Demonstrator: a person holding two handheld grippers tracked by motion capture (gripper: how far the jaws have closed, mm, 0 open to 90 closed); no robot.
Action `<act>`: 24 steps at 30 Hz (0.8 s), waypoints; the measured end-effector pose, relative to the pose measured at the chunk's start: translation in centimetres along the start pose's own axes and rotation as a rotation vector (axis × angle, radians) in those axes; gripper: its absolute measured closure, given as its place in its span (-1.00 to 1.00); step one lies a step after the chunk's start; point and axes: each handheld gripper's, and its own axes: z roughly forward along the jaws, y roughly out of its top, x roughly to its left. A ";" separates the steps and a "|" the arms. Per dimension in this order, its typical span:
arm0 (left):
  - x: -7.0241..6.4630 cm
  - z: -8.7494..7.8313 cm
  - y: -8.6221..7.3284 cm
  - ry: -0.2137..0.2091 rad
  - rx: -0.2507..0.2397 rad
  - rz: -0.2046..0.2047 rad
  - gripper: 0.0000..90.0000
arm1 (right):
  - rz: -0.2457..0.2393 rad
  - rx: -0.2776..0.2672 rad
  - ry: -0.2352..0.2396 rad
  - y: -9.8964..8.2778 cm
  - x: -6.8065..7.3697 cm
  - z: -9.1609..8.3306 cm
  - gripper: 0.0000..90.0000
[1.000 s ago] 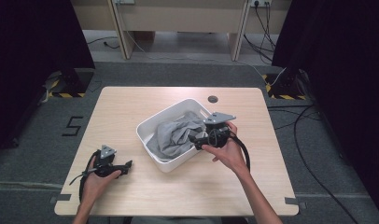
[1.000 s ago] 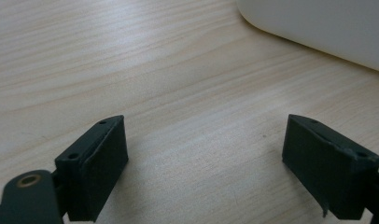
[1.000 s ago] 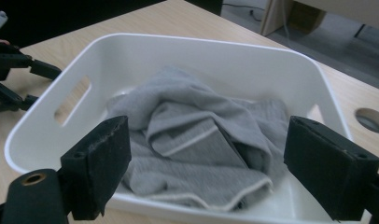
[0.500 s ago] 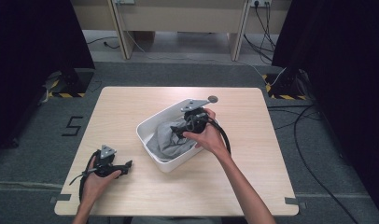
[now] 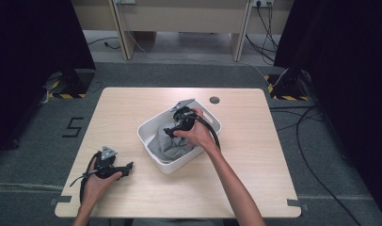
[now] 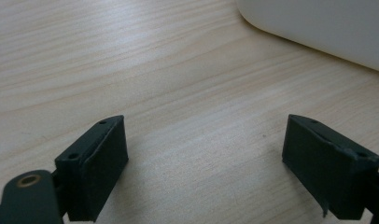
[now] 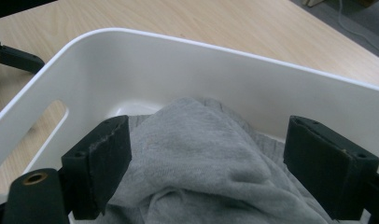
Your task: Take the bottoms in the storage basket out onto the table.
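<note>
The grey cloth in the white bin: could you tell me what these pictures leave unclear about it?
- Grey cloth: lower part cut off by the right gripper view's bottom edge.
- In the high view, the right gripper and hand cover part of it.
- White bin: floor hidden under the cloth.

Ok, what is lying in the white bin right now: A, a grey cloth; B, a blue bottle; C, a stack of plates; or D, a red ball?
A: the bin holds a bunched grey cloth, with the open right gripper straddling it, jaws to either side of the fold.
</note>
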 end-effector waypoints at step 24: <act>0.0 0.0 0.0 -0.002 0.000 0.002 -0.71 | -0.062 0.121 0.032 -0.9 -0.6 4.3 -0.66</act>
